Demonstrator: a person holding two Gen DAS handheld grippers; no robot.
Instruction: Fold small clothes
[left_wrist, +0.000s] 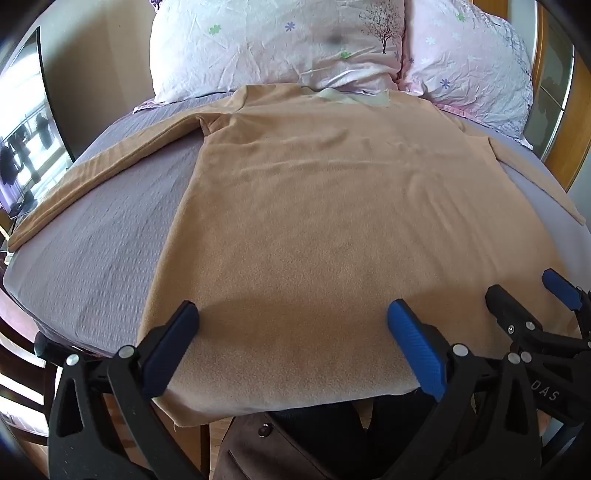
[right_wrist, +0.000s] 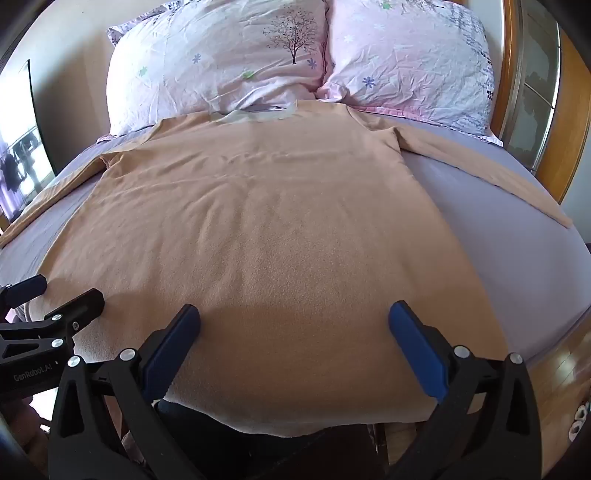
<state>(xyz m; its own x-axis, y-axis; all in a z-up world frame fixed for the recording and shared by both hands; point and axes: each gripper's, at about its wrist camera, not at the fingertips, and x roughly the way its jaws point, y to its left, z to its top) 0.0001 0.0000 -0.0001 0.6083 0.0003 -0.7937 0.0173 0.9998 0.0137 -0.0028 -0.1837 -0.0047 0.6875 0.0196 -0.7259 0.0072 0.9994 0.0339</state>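
Observation:
A tan long-sleeved shirt (left_wrist: 314, 206) lies spread flat on the bed, collar toward the pillows, hem at the near edge; it also shows in the right wrist view (right_wrist: 273, 221). Its left sleeve (left_wrist: 96, 173) stretches out to the left and its right sleeve (right_wrist: 491, 166) to the right. My left gripper (left_wrist: 291, 314) is open just above the hem on the shirt's left half. My right gripper (right_wrist: 293, 314) is open just above the hem on the right half. Each gripper shows in the other's view: the right gripper (left_wrist: 532, 291) and the left gripper (right_wrist: 62, 291).
The bed has a lilac sheet (left_wrist: 92, 240). Two pink flowered pillows (right_wrist: 221, 62) (right_wrist: 410, 62) lie at its head. A wooden headboard (right_wrist: 569, 122) stands at the right. A dark screen (left_wrist: 26, 147) stands at the left. Wooden floor (right_wrist: 565, 362) shows by the bed's near right corner.

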